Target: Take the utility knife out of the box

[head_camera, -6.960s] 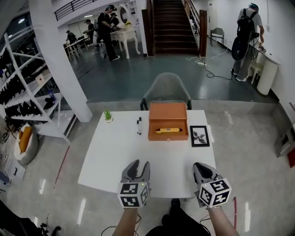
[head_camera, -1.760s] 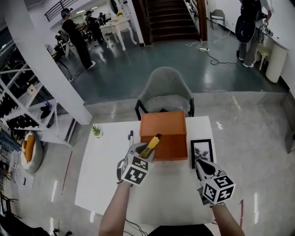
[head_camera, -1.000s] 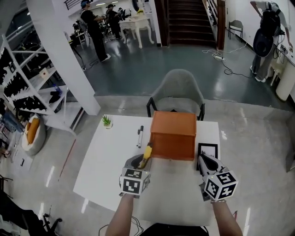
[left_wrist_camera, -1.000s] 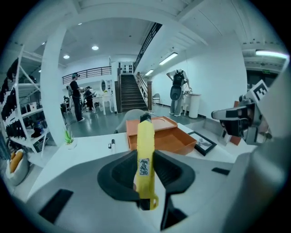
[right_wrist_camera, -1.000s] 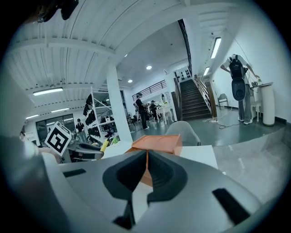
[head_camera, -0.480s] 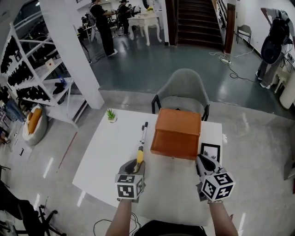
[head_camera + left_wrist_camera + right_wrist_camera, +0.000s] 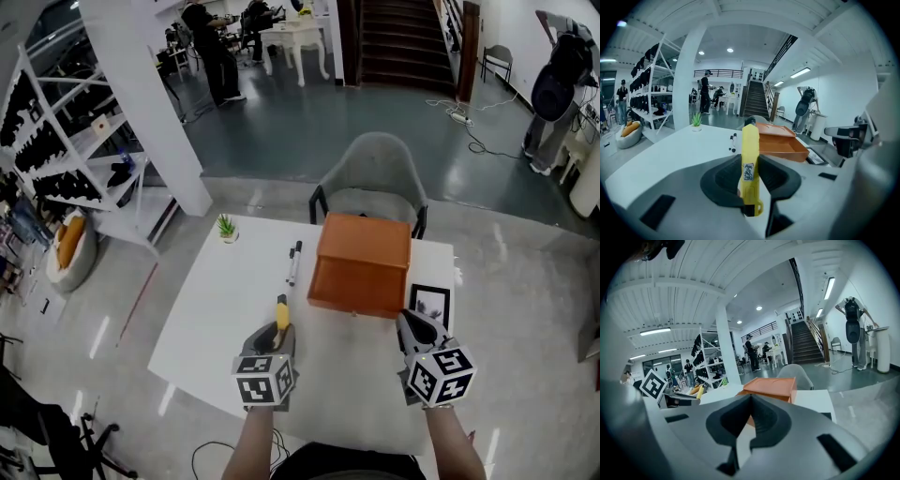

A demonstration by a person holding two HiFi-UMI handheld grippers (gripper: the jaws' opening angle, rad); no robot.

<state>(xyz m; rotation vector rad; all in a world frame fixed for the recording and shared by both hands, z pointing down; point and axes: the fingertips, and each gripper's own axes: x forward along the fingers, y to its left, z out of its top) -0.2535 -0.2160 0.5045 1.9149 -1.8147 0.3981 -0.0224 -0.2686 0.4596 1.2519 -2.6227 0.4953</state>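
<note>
Knife out of box: the yellow utility knife (image 7: 750, 168) is pinched upright in your left gripper (image 7: 278, 332), jaws part closed on its body, over the white table (image 7: 211, 323) just left of the orange box (image 7: 361, 262). Your right gripper (image 7: 749, 399) has its jaws together with nothing between them, near the box's near right corner.

Lower the knife flat onto bare table, near of the marker pen (image 7: 293, 263). Release only once it rests.

Table also holds:
- a small potted plant (image 7: 225, 228) at the far left
- a picture frame (image 7: 430, 306) right of the box

Grey chair (image 7: 370, 173) beyond; shelving (image 7: 56, 122) at left; staircase (image 7: 398, 42) far.
</note>
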